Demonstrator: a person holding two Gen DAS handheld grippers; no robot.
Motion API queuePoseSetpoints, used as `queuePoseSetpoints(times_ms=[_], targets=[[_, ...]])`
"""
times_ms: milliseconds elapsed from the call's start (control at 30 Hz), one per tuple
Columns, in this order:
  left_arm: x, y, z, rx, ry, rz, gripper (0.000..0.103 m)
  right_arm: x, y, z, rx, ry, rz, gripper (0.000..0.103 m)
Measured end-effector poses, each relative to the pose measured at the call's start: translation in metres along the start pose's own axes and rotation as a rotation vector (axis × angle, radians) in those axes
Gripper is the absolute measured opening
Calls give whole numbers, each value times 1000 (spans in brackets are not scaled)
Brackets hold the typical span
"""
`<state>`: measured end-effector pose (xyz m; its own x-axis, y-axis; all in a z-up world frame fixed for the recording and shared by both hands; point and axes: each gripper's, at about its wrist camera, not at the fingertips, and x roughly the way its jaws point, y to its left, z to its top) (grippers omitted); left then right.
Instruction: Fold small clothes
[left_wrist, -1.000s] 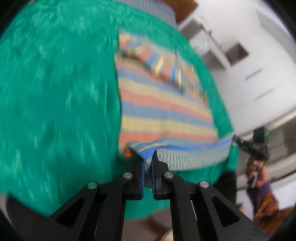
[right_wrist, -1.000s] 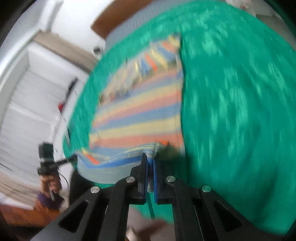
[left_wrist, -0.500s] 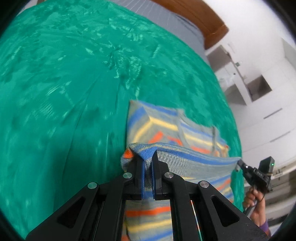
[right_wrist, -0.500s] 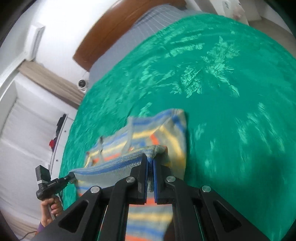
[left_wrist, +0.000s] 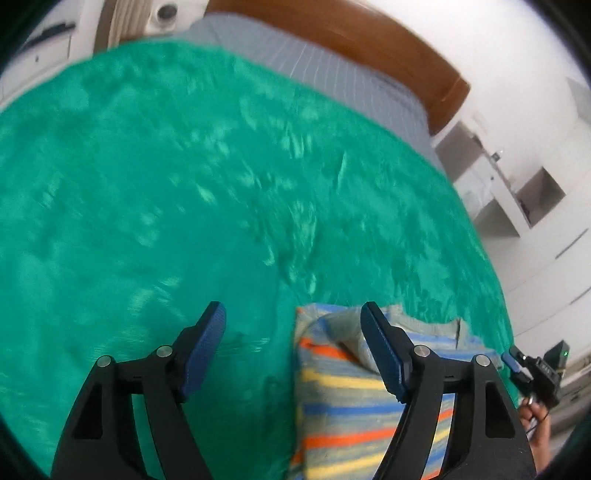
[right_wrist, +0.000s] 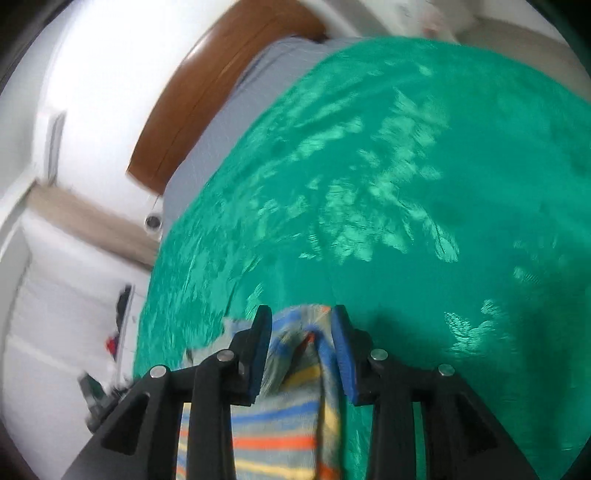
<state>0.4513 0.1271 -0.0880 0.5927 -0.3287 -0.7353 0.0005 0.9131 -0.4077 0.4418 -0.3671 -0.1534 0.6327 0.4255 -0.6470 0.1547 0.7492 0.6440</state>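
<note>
Bedspread (left_wrist: 155, 206) = green cloth w/ satiny sheen, pale woven leaf pattern catching light; striped garment (left_wrist: 343, 410) is soft matt knit, slightly fuzzy. Left claw (left_wrist: 291, 332) & right claw (right_wrist: 301, 334): matt black plastic arms w/ shiny metal screw heads, fingers (left_wrist: 207, 347) faced w/ blue ribbed rubbery pads. Far headboard (left_wrist: 354, 40) = smooth glossy brown wood; sheet (left_wrist: 314, 66) below it matt grey cloth, thin stripes.

White walls (left_wrist: 498, 44), wooden headboard (left_wrist: 332, 33), white shelving (left_wrist: 517, 192).

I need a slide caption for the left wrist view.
Open left claw beside the folded striped garment on the green bedspread.
</note>
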Motion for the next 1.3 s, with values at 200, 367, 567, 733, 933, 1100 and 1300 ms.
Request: queuePoseSetpoints(times_ms=[200, 367, 567, 733, 933, 1100, 1300], targets=[[14, -43, -36, 267, 313, -174, 78, 50, 55, -41, -308, 477, -19, 35], [81, -89, -52, 383, 409, -95, 77, 86, 70, -9, -272, 262, -121, 34], [63, -65, 0, 68, 157, -102, 74, 45, 89, 1, -273, 33, -79, 35], [17, -78, -60, 254, 191, -171, 75, 20, 107, -61, -518, 203, -60, 37], [-4, -40, -171, 358, 304, -5, 29, -4, 67, -159, -698, 401, -154, 48], [-65, -2, -195, 216, 179, 130, 41, -58, 23, -187, -671, 339, -351, 44], [-96, -5, -238, 160, -58, 153, 90, -123, 9, -219, -508, 34, -239, 68]])
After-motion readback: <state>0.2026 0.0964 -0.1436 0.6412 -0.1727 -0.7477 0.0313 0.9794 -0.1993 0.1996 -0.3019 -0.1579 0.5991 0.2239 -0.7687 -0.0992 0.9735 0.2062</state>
